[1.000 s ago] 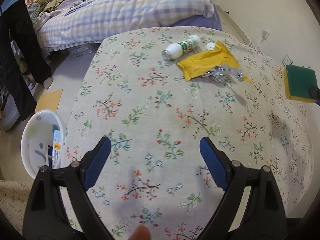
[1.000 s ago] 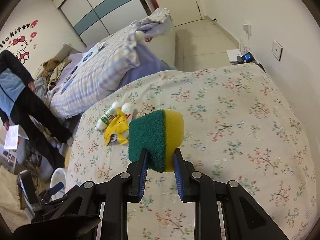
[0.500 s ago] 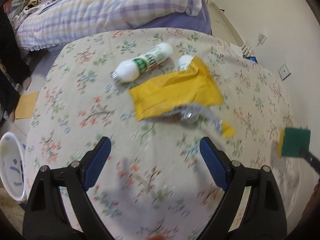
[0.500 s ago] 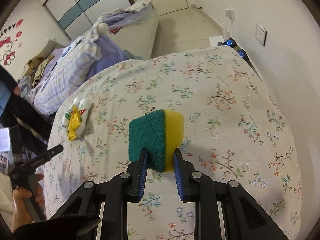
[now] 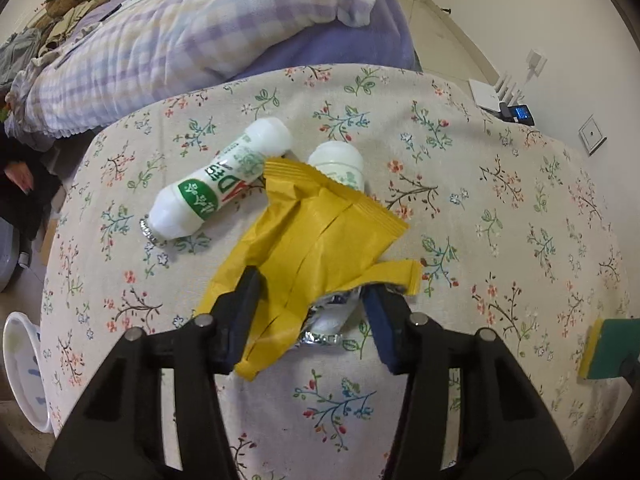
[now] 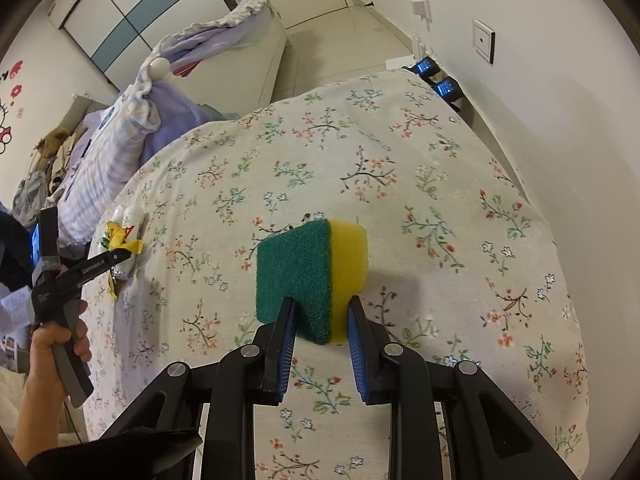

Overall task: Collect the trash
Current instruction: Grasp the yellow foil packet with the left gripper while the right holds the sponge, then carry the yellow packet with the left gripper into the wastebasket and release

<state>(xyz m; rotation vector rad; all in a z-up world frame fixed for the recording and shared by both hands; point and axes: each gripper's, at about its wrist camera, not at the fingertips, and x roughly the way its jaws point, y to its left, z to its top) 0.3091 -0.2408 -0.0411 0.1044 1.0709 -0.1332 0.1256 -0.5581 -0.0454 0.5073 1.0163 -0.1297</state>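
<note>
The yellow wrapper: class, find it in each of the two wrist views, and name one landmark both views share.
Left wrist view: the yellow wrapper lies centre frame on the floral cloth, its near end between the open fingers of the left tool.
Right wrist view: the wrapper is small at the left edge, by the left tool's tip.
Shared landmark: the green and yellow sponge, held in the right tool.

Table (image 5: pixel 500 208) covered in matt floral cloth. Yellow wrapper (image 5: pixel 316 240) crinkled, matt outside, shiny silver foil inside. White bottle (image 5: pixel 216 188) smooth glossy plastic, foil seal. Sponge (image 6: pixel 312 276): rough green scouring face, soft yellow foam. Left gripper (image 5: pixel 310 312) black matt plastic, blue pads.
</note>
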